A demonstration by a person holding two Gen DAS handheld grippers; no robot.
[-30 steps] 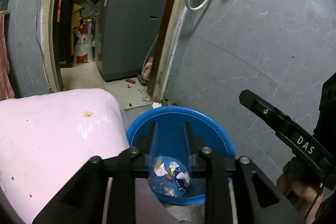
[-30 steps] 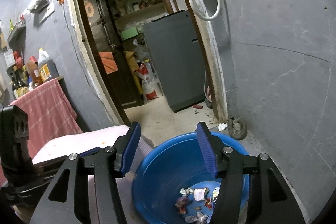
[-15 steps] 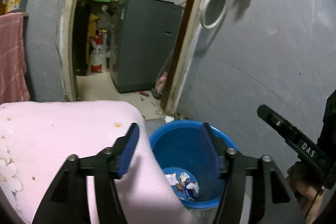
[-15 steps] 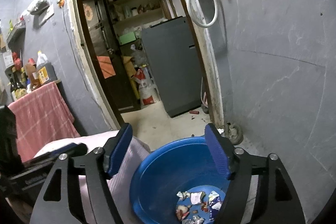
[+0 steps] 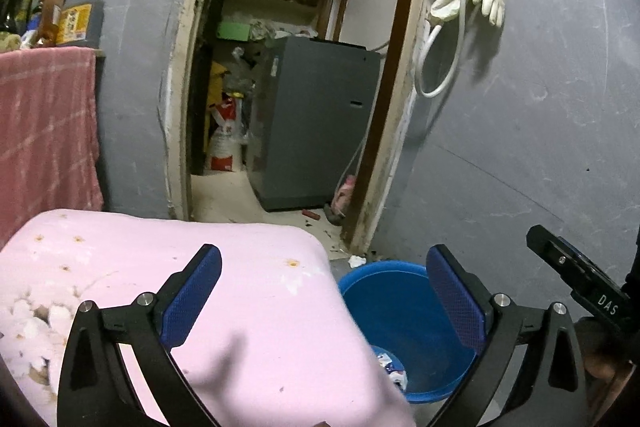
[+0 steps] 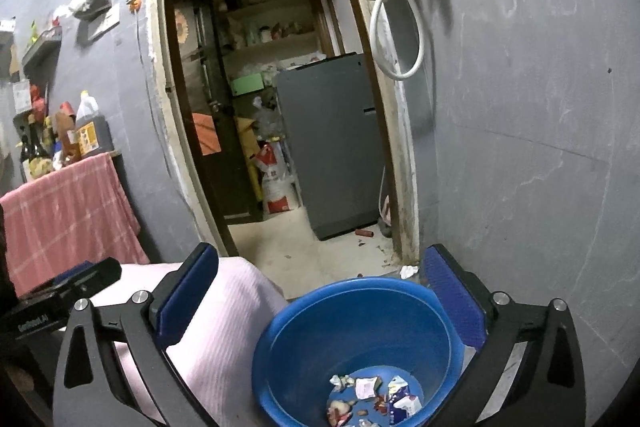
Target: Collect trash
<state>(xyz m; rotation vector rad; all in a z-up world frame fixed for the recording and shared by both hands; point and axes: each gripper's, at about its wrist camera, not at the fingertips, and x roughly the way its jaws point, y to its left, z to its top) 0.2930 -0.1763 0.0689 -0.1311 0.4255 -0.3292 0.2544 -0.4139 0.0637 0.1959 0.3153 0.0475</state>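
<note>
On my right gripper [image 5: 588, 291], seen from my left wrist camera, I read the white letters "DAS" along its black body. From my right wrist camera, my left gripper [image 6: 60, 307] carries small white lettering that looks like "GenRobot.AI", though it is tiny. The yellow label on the dark bottle [image 5: 82, 15] bears print I cannot read. The red-and-white sack [image 6: 276, 179] shows marks too blurred to make out.

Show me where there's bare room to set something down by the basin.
The pink cloth is bare between its crumb-strewn left end and the blue basin. Floor between basin and doorway is clear except for scraps. The basin's bottom holds wrappers.
</note>
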